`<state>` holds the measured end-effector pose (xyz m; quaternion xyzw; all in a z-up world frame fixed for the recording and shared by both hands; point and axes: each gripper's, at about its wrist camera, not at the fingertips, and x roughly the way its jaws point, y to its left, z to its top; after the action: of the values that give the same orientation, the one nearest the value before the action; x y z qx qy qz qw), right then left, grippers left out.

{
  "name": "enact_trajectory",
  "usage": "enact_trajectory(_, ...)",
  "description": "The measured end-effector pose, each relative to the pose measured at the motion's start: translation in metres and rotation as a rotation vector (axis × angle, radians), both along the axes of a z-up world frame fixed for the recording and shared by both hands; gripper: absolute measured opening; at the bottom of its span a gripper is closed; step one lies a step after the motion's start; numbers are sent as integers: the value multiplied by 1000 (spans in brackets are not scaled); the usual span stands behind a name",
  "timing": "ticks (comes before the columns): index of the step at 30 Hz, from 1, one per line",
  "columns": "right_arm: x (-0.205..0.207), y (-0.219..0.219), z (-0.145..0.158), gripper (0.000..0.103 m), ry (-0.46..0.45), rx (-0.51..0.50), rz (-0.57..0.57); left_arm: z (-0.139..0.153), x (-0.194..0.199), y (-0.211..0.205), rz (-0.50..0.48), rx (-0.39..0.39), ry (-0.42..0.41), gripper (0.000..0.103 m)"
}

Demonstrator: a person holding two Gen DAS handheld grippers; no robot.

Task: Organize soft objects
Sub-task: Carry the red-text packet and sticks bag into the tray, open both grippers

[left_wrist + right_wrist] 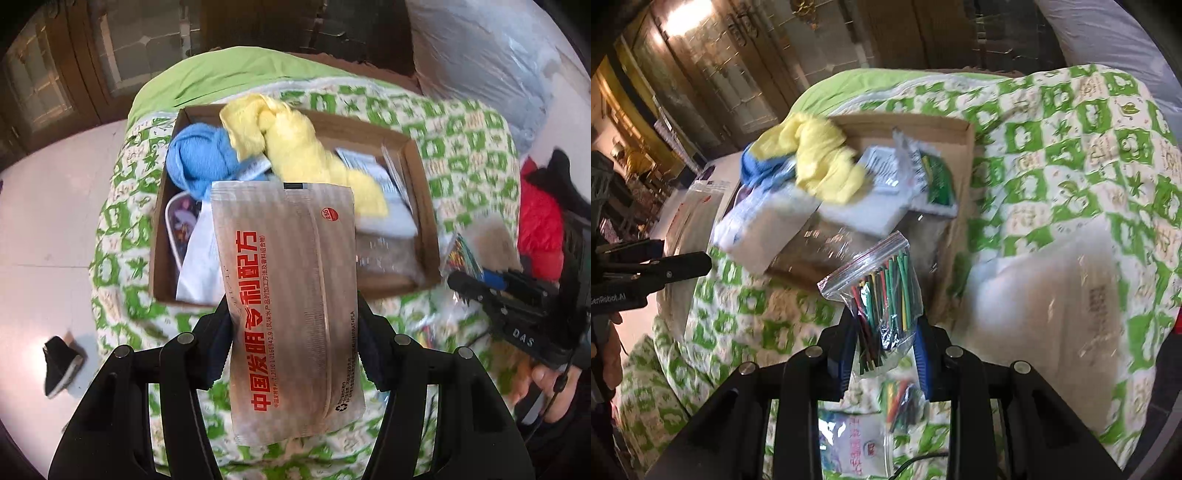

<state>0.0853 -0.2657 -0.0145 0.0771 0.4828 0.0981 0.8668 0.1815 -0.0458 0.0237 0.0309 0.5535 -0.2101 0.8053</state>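
Standing here watching, I'd say it looks about half done. From the left wrist view, the left gripper point(295, 325) is clamped on a silvery foil packet point(291, 306) with red print, held up between its fingers, and the cardboard box point(421, 206) sits just beyond the fingertips on the green-and-white quilt point(469, 147). The box already holds a fair bit: one blue cloth point(199, 158), one knotted yellow cloth point(295, 147), one white pack point(201, 258), one clear bag point(384, 254), plus a few flat packets I can't count properly. Off to the right of the fingers, the right gripper point(461, 286) is carrying something too.

From the right wrist view, the right gripper point(886, 332) is pinching one zip bag of coloured tubes point(882, 291), sticking up past its fingertips, with the box ahead of them. Below the fingers, on the quilt, there's one more tube bag point(903, 404) and one clear printed packet point(849, 446) waiting. To the right of the fingers lies one big white plastic bag point(1052, 306).

So by my guess: two items in hand, at least three left.
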Motion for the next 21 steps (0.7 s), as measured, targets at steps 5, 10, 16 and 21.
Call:
enact_trajectory(5, 20, -5, 12, 28, -13, 30, -20, -7, 29, -4, 39, -33, 34, 59)
enact_trajectory(10, 47, -2, 22, 28, -32, 38, -30, -20, 54, -10, 62, -34, 50, 59)
enact_trajectory(16, 81, -6, 15, 28, -22, 84, -61, -25, 82, -16, 79, -37, 29, 59)
enact_trajectory(21, 100, -7, 1, 28, -5, 95, -71, -34, 96, -16, 95, -50, 40, 59)
